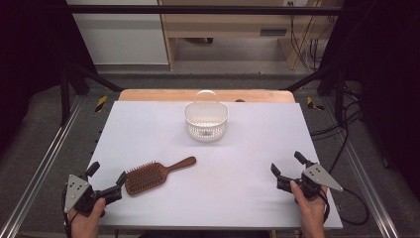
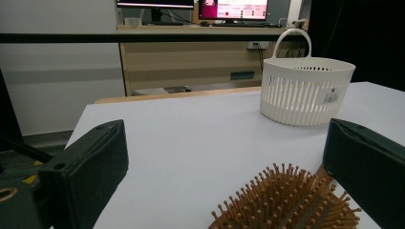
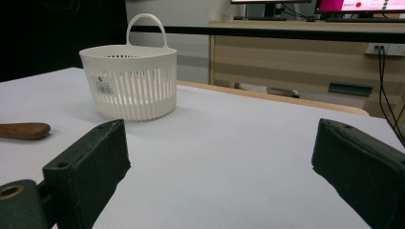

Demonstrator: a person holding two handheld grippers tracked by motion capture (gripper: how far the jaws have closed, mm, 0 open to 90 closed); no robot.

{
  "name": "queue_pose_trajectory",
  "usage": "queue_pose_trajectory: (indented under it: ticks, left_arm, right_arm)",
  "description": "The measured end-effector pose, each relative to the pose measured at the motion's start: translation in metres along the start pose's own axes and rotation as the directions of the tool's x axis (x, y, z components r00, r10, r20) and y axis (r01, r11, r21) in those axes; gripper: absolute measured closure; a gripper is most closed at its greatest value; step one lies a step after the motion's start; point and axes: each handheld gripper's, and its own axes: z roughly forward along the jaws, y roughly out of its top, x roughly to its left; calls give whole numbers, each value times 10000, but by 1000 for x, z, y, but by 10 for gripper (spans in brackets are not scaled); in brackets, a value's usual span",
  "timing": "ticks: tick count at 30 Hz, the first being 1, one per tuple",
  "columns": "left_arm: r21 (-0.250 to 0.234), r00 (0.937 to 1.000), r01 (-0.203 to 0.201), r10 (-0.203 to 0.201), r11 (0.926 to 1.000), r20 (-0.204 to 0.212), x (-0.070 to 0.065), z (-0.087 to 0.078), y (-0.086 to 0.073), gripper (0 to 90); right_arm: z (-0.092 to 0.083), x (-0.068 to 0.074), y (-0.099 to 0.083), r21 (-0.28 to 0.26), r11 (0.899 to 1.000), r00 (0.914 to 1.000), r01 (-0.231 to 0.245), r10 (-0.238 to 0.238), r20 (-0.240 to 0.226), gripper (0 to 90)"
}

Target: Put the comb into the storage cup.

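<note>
Hairbrush (image 1: pixel 153 175) lay just beside the left gripper (image 1: pixel 105 179), both grippers' jaws spread and empty; a careless grab on bristles could skid it away from the basket (image 1: pixel 205 120)

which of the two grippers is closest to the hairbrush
The left gripper: its jaws stand open right by the bristle end of the hairbrush, while the right gripper is far across the table.
</note>
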Motion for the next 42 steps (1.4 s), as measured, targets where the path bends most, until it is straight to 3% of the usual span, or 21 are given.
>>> queue_pose_trajectory:
  ticks: [11,20,25,27,29,30,31,34,36,42]
  left_arm:
    - [299,9997,-17,24,9996,-263,-3,2,0,40]
    - [518,9975,54,-18,9986,-706,-4,-1,0,136]
    - [691,9935,272,-193,9972,-1123,1,-4,-1,334]
    - [734,9936,284,-201,9969,-1115,1,-4,-1,378]
    - [882,9935,237,-136,9958,-1132,1,-5,-1,501]
    - [908,9930,213,-105,9956,-1180,0,-6,0,501]
    - [903,9933,268,-164,9956,-1144,0,-7,0,580]
    - [1066,9937,303,-184,9938,-1101,-2,-8,0,657]
    - [1282,9937,302,-159,9913,-1109,-2,-8,0,764]
    - [2135,9929,651,-419,9748,-1112,2,-6,-4,895]
  right_arm:
    - [-3,-4,-1,-145,9997,9991,-177,182,386,50]
    - [-3,-4,-1,-79,9999,9991,-129,132,396,48]
    - [-5,2,0,-10,9999,9986,123,-123,514,50]
    - [-5,2,0,6,9999,9985,111,-112,532,51]
    - [-5,1,-1,32,9999,9984,101,-103,555,53]
    - [-5,1,-1,32,9999,9984,101,-103,555,53]
    - [-4,1,-1,55,10000,9984,60,-63,557,53]
    - [-4,1,-2,46,10000,9985,58,-60,546,55]
    - [-6,1,-1,17,10000,9984,70,-71,562,57]
    - [-6,-2,-1,-31,10000,9979,-29,31,652,63]
